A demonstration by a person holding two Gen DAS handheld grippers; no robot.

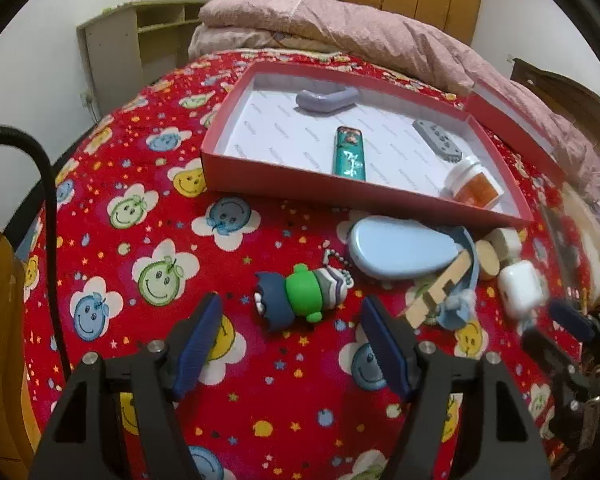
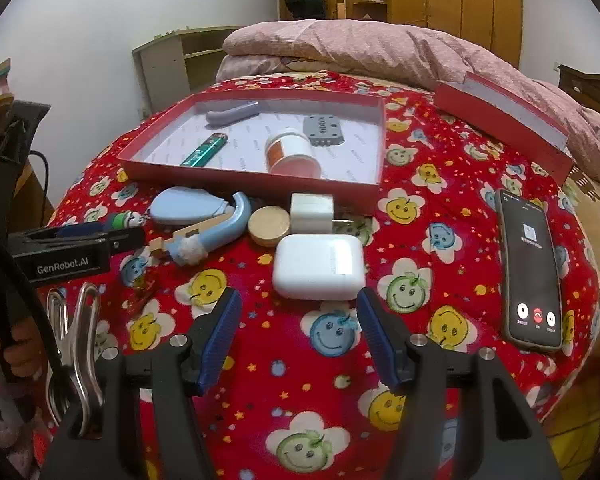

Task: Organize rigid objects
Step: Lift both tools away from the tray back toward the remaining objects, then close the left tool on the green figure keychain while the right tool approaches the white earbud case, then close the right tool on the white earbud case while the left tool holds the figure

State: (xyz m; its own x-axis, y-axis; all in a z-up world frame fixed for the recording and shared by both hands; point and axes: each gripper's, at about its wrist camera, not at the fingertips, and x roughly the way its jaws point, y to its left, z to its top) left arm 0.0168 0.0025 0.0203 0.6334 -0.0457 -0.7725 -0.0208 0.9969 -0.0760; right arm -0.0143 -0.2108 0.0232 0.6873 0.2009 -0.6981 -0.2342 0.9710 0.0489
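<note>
A red box (image 1: 260, 178) (image 2: 236, 180) lies on the bed and holds a purple handle (image 1: 326, 100), a green lighter (image 1: 350, 154), a grey block (image 1: 438, 140) and a small jar (image 1: 474, 182). In front of it lie a green and blue figure keychain (image 1: 296, 296), a light blue case (image 1: 396, 246), a wooden piece (image 1: 440, 290), a round wooden disc (image 2: 269, 225), a white plug (image 2: 312, 213) and a white earbud case (image 2: 319, 267). My left gripper (image 1: 292, 314) is open just short of the figure. My right gripper (image 2: 298, 308) is open just short of the earbud case.
A red flower-print blanket (image 2: 420, 240) covers the bed. A phone (image 2: 530, 270) lies at the right in the right wrist view. The box lid (image 2: 504, 124) lies at the back right. A pink quilt (image 1: 360, 36) is piled behind. A metal clip (image 2: 80, 344) shows at the lower left.
</note>
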